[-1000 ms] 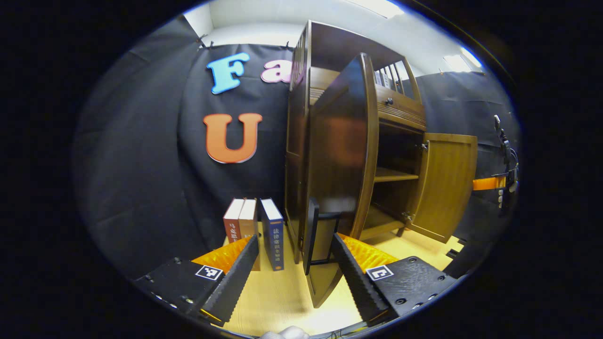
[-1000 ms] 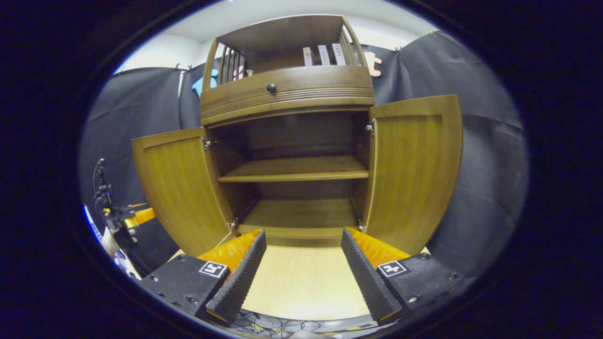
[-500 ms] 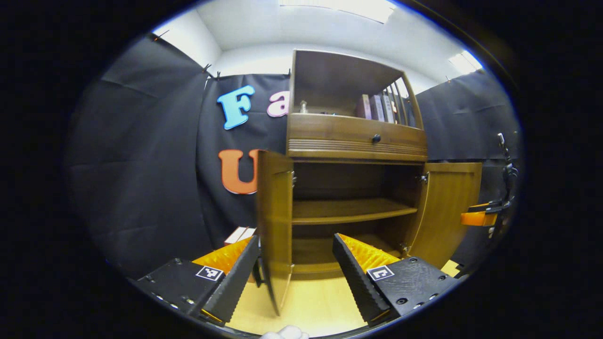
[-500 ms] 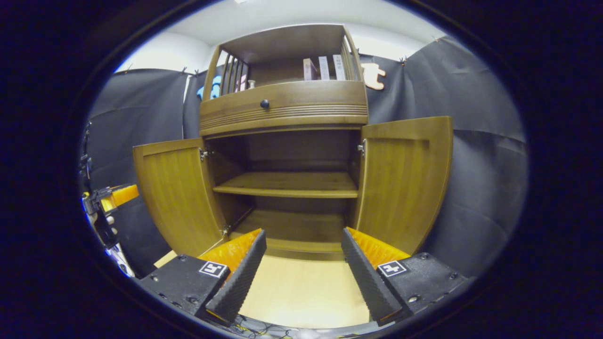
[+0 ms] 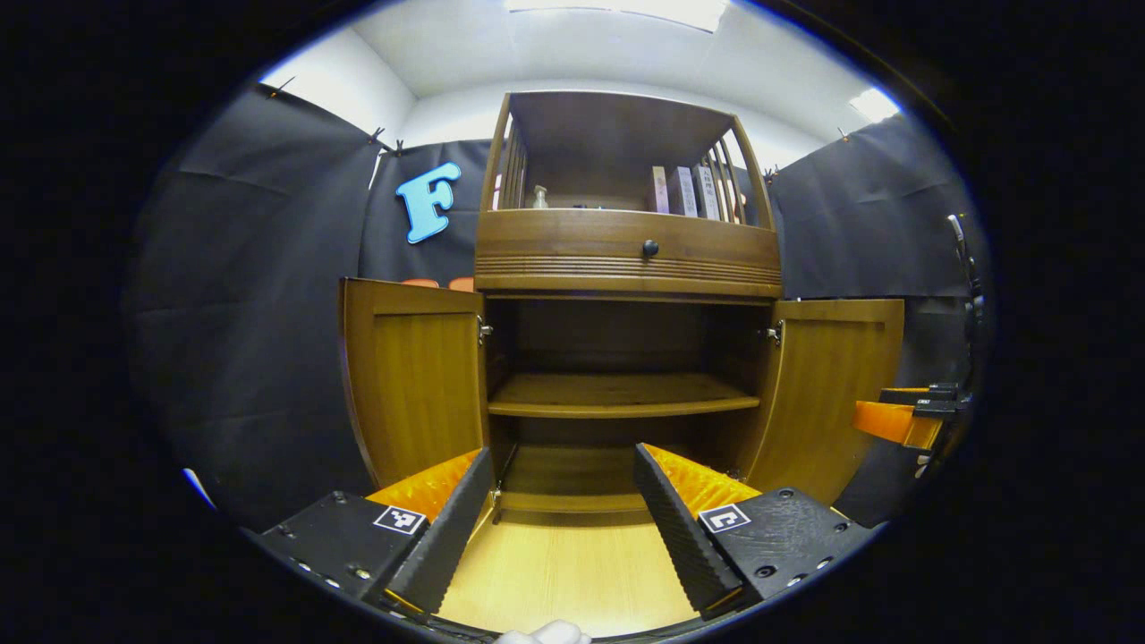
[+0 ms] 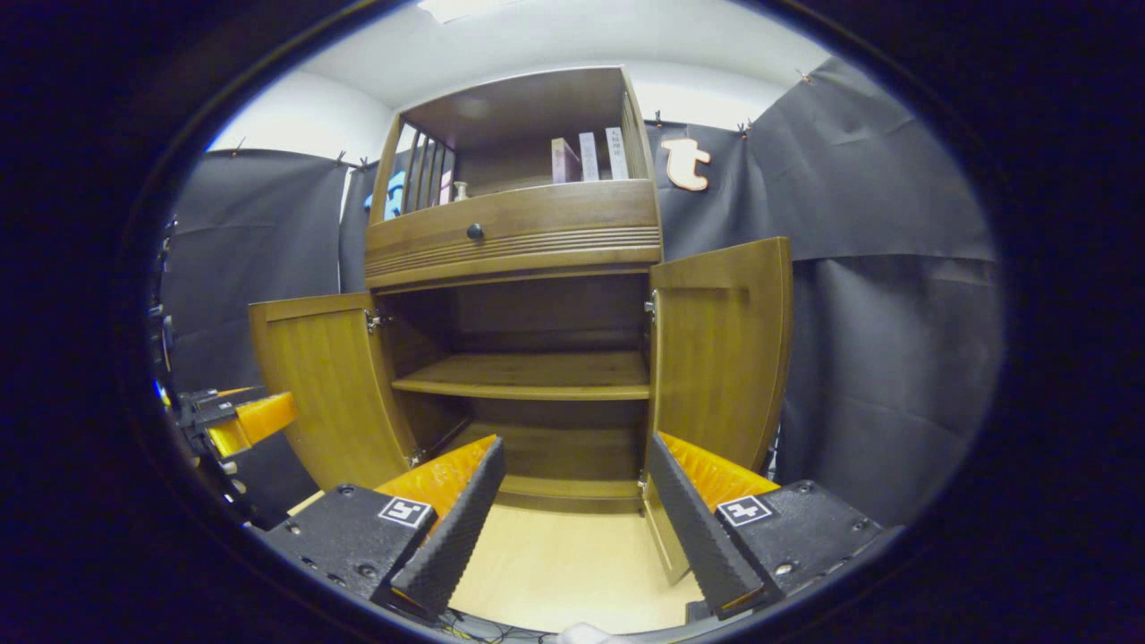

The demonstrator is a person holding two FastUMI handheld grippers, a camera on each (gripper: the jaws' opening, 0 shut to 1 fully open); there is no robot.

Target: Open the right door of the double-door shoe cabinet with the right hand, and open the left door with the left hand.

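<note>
Since both doors of the shoe cabinet [image 5: 626, 295] are seen swung outward, the opening work is judged to be done, and the step in hand appears to be a drawing back from the furniture. The left door [image 5: 413, 385] stands wide on its hinges beside the dark interior, and the right door [image 5: 832, 394] is likewise turned out; in the right gripper view the right door [image 6: 720, 358] is seen nearly edge-on to the opening. The left gripper [image 5: 564, 519] is held with its fingers spread wide and nothing between them, well apart from the left door. The right gripper [image 6: 572, 519] is also spread wide and empty, near the lower edge of the right door but not shown touching it. Little more seems called for than that both tools be kept clear of the door edges; if a fuller swing were wanted, the door edge would have to be pushed further outward.

A pale wooden floor [image 5: 564, 572] lies before the cabinet. Inside, a bare middle shelf [image 5: 622, 394] is seen above a lower board. A drawer with a dark knob [image 5: 650, 248] sits above the doors, and books [image 5: 684, 190] and a small bottle [image 5: 539, 196] stand in the open top compartment. Black cloth is hung around the booth, beneath a white ceiling with lit panels.
</note>
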